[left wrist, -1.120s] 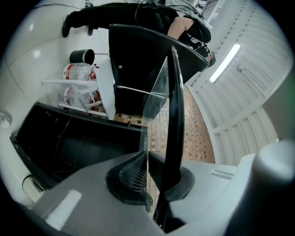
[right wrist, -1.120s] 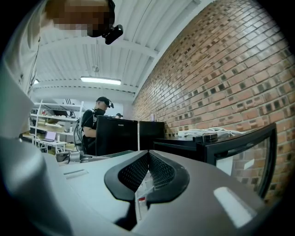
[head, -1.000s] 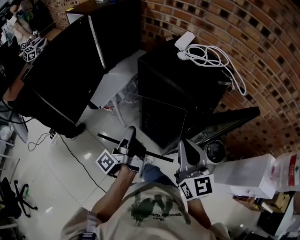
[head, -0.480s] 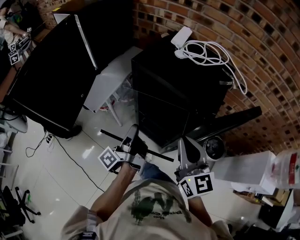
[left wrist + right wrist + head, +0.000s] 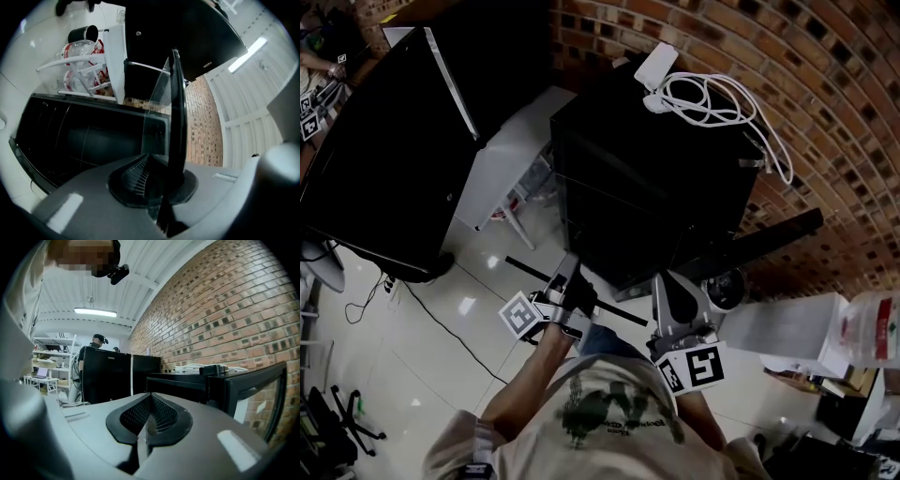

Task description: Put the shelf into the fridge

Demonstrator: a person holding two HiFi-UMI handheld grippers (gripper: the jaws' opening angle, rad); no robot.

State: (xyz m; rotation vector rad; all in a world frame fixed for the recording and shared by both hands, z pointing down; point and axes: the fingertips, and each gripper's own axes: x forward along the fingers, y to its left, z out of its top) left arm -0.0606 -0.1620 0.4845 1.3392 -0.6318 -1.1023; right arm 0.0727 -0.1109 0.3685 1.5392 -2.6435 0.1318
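Little writing can be read: a small white brand mark sits on the door of the tall black fridge, too small to make out, and the green print on the person's shirt is just as illegible. Square black-and-white markers cover the cube on the left gripper and the cube on the right gripper. The glass shelf is carried between the two grippers, close in front of the open black mini fridge, whose door swings out to the right. Whether the shelf's far edge has reached the opening cannot be told. The left gripper's jaws are clamped on the shelf's black edge strip, which runs straight out from between the pads with the clear pane beside it. The right gripper's jaws are almost together, pinching a thin pale sliver of the pane's edge at the shelf's right end. A white power strip and its coiled cable lie on top of the mini fridge, against the brick wall
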